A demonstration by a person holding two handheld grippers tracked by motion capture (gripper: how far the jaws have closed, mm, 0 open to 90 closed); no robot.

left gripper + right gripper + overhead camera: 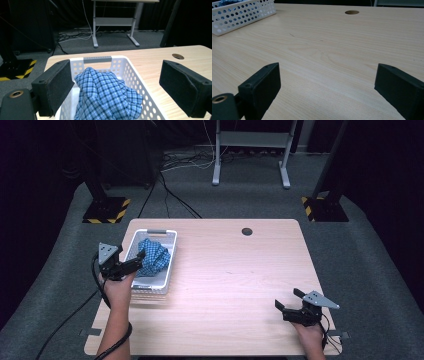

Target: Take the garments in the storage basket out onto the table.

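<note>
A crumpled blue checked cloth [153,256] [107,96] lies in a white perforated basket [169,266] [130,72] at the table's left. My left gripper [136,261] [120,90] hovers over the basket's near end, open, its jaws wide on either side of the cloth and not touching it. My right gripper [289,301] [329,92] is open low over bare wood near the table's front right corner, nothing between its jaws. The basket's corner [239,17] shows far off in the right gripper view.
The wooden table [235,285] has a round cable hole [247,231] [178,56] [352,12] near its far edge. Beyond it stand a grey desk frame [250,155] and floor cables [175,195]. Black-and-yellow striped stand bases [106,211] sit on the carpet.
</note>
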